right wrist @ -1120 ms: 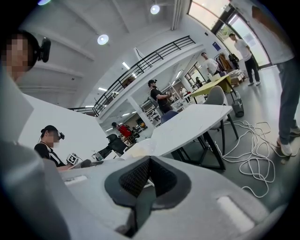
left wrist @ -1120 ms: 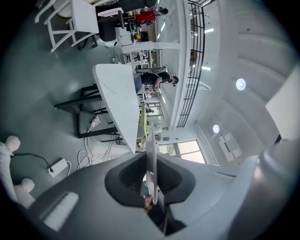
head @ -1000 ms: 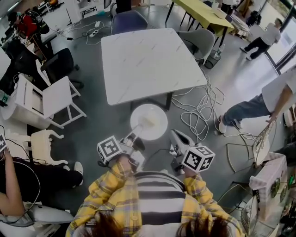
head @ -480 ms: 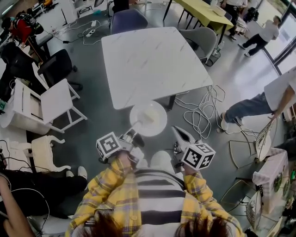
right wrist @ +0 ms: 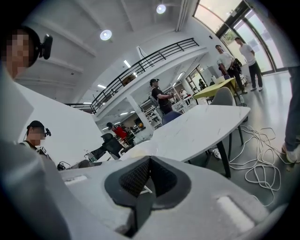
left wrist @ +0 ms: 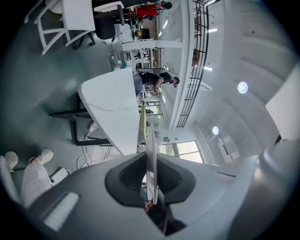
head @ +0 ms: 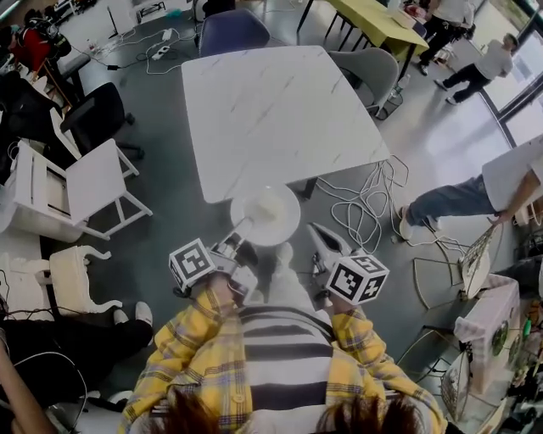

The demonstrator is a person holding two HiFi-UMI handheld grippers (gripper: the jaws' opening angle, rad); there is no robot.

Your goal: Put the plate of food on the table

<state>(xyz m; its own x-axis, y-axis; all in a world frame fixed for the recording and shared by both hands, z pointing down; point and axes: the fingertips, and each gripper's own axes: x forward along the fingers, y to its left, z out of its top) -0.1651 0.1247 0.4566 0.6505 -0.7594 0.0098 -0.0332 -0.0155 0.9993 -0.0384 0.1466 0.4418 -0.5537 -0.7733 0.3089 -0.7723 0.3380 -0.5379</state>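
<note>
1. Now, nearest to us, our left gripper (left wrist: pixel 151 182) is clamped on the near rim of the plate (left wrist: pixel 151 157). The plate shows edge-on between its pads, and the grip matches the one of a second ago.
2. Just ahead of that gripper, the plate carries a pale mound of food (head: pixel 267 203) at its middle and sits flat.
3. What has changed is that we have carried it forward. A second ago there was bare floor between the plate and the table (head: pixel 271 110). Now the plate's far rim overlaps the table's near edge.
4. We judge the carry to be almost over. What remains is to bring the plate fully above the top, lower it and let go.
5. The left gripper points level, straight at the table, with its marker cube (head: pixel 191 264) just behind it. Our right gripper (head: pixel 316 230) has its jaws together on nothing. It rides to the right of the plate, apart from it, and dips slightly.
6. Far beyond both grippers, past the table, stand a grey chair (head: pixel 366 75) and a yellow-green table (head: pixel 382 25).
</note>
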